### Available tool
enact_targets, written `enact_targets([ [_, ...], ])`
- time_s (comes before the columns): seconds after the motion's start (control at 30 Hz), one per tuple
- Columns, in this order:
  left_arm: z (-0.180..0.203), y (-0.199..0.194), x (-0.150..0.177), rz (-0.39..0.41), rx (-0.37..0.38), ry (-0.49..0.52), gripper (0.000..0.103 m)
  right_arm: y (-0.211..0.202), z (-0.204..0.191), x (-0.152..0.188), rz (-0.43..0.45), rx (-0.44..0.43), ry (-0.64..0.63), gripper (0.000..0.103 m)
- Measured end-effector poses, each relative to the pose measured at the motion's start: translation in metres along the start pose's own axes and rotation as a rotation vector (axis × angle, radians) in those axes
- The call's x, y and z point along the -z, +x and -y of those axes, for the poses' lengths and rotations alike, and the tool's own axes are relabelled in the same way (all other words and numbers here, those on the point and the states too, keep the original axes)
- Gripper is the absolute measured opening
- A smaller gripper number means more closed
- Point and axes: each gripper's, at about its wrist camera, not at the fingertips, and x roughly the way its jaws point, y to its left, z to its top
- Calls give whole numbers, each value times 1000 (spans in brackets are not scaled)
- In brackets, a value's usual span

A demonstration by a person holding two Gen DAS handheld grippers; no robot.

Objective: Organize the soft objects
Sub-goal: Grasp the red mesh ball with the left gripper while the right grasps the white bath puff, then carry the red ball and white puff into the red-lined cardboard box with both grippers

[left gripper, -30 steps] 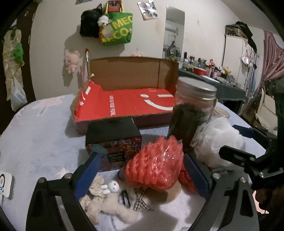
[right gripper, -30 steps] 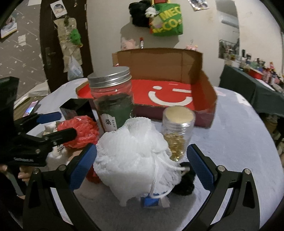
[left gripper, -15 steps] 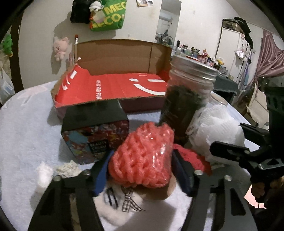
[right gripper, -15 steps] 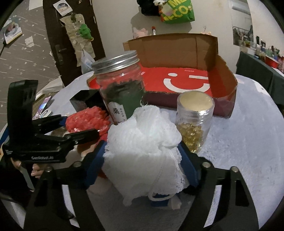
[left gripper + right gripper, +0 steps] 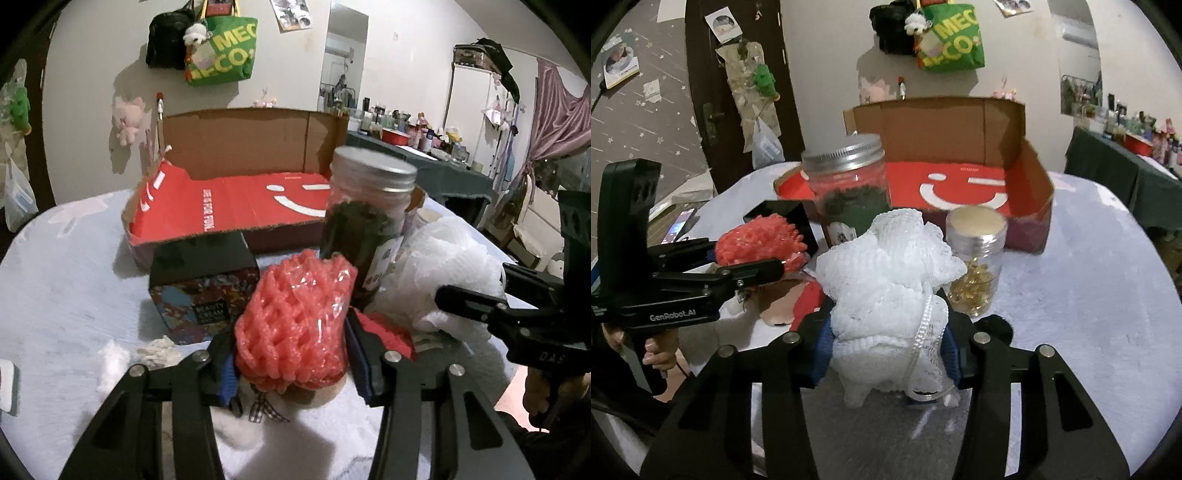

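Note:
A red foam net bundle [image 5: 295,325] sits between the blue pads of my left gripper [image 5: 291,354]. The jaws are closing and the pads press its sides. A white mesh bath puff [image 5: 886,266] is squeezed the same way in my right gripper [image 5: 886,347], whose jaws are also closing. In the right wrist view the left gripper [image 5: 746,258] holds the red foam net [image 5: 757,240] at the left. In the left wrist view the white puff [image 5: 443,266] shows at the right. An open cardboard box [image 5: 240,144] with a red smiley floor stands behind.
Close behind stand a glass jar of dark leaves [image 5: 362,221], a small jar of golden capsules [image 5: 975,266] and a black patterned box [image 5: 203,291]. A red knitted piece [image 5: 388,332] and a small white plush [image 5: 155,350] lie on the pale tablecloth [image 5: 1089,295].
Both grippers went from wide open around their objects to closed in on them: the left on the red foam net, the right on the white puff, which now looks pinched.

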Motion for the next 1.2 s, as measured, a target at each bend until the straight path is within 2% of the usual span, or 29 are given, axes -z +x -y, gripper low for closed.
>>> enact_targets([
  [0.2, 0, -15, -6, 32, -11, 4, 51, -18, -4, -7, 50, 12, -5, 46],
  [0.4, -6, -34, -25, 82, -27, 17, 51, -35, -3, -25, 101, 5, -13, 46],
  [0.7, -17, -46, -66, 117, -25, 60, 51, -48, 6, -63, 156, 1, -47, 46],
  [0.83, -22, -44, -90, 127, -41, 100, 51, -46, 15, -92, 166, -8, -65, 46],
  [1.0, -30, -26, -124, 91, -35, 146, 51, -27, 27, -134, 135, -9, -83, 46],
  [1.2, -41, 13, -163, 33, -37, 181, 52, 22, 44, -183, 44, -10, -73, 46],
])
